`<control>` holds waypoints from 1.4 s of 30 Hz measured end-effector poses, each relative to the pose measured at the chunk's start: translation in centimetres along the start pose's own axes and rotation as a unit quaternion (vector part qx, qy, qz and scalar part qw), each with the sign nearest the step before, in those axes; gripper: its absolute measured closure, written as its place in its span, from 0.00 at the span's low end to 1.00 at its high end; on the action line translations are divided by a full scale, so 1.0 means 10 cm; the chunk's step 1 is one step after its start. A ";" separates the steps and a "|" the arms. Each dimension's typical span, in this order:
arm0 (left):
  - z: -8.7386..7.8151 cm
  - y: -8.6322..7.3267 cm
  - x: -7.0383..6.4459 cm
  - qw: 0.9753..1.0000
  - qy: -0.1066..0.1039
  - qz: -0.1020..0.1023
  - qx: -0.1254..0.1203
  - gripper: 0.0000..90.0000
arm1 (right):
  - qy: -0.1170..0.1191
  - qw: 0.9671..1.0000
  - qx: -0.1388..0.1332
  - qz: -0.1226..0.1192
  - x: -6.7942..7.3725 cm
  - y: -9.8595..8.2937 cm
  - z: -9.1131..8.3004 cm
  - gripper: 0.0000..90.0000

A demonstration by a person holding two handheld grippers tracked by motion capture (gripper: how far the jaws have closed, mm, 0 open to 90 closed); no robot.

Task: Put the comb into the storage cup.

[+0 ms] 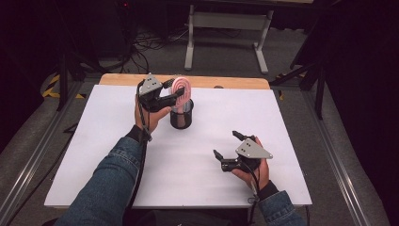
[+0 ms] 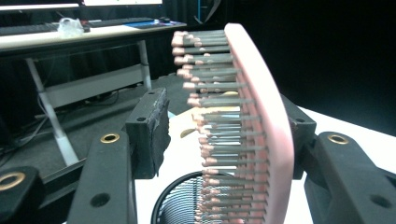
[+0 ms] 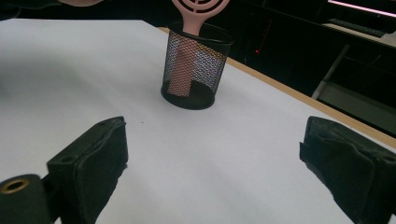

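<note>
A pink hairbrush (image 1: 181,89) stands handle-down in a black mesh cup (image 1: 181,118) at the back middle of the white table. My left gripper (image 1: 176,94) brackets the brush head. In the left gripper view, the brush (image 2: 261,116) leans against the right jaw, with a small gap between its bristle tips and the left pad (image 2: 149,130); the left gripper (image 2: 224,133) is open, and the cup's rim (image 2: 182,196) shows below. My right gripper (image 1: 226,143) rests open and empty at the front right. In the right gripper view, the right gripper (image 3: 212,163) faces the cup (image 3: 196,70) and the brush (image 3: 198,9).
The white board (image 1: 117,155) covers the table, with a wooden strip (image 1: 235,83) along its far edge. A white desk frame (image 1: 226,28) and cables lie on the floor beyond. Metal rails (image 1: 339,160) run along both sides of the table.
</note>
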State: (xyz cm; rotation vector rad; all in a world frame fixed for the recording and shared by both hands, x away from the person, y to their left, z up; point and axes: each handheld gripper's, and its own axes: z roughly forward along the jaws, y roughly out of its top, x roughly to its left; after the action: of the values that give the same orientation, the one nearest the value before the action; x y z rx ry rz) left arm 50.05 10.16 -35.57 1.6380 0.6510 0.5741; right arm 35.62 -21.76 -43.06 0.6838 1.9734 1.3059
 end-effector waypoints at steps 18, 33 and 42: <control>-0.13 0.12 -0.04 0.999 0.011 0.041 0.008 0.50 | -0.001 1.000 -0.001 -0.002 0.00 0.00 0.00 0.09; -0.27 0.19 -0.06 0.997 0.021 0.071 0.007 0.31 | 0.000 1.000 -0.001 0.000 0.00 0.00 0.00 0.09; -0.32 0.16 -0.03 0.998 0.018 0.066 0.009 0.20 | 0.001 1.000 -0.002 -0.001 0.01 0.00 0.00 0.09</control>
State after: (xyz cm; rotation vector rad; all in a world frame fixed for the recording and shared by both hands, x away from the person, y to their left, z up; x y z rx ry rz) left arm 47.77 12.00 -33.53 1.7001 0.5782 0.6977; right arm 35.56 -21.70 -43.04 0.6779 1.9722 1.3105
